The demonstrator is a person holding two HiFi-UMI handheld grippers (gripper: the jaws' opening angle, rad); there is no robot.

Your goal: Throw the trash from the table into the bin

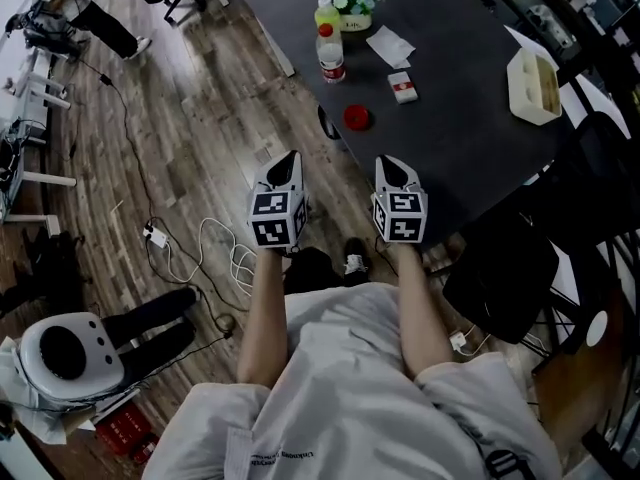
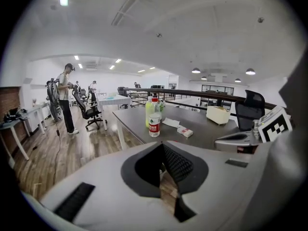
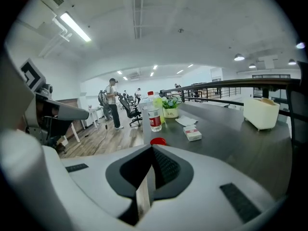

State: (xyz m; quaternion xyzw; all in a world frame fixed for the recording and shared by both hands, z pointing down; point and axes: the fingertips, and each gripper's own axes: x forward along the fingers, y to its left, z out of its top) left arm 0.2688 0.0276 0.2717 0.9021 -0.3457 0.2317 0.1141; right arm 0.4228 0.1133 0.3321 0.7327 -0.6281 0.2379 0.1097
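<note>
Charcoal-grey worktop (image 1: 470, 128) lies ahead of you, its far right side cut off behind a black office chair (image 1: 500, 268). In the head view your left gripper (image 1: 290, 156) and right gripper (image 1: 388, 161) hover side by side over the wood plank floor (image 1: 200, 118), at the worktop's near edge. In each gripper view the jaws are pressed together with nothing between them.

A small red round lid (image 1: 356, 118) sits at 11 o'clock from the right gripper. In the right gripper view its lower half is hidden behind the gripper's body. A red-and-white flat box (image 1: 402, 87) lies at 12 o'clock; its print is too small to read. Beyond the lid stands a clear plastic bottle with a red label (image 1: 331, 54), and a white folded napkin (image 1: 389, 45) lies at the bottle's 3 o'clock. A yellow-green bottle (image 1: 326, 15) and a small flower pot (image 1: 356, 6) crowd together at the far edge. A cream open-topped box (image 1: 533, 86) sits at 2 o'clock, and you cannot make out what is in it.
</note>
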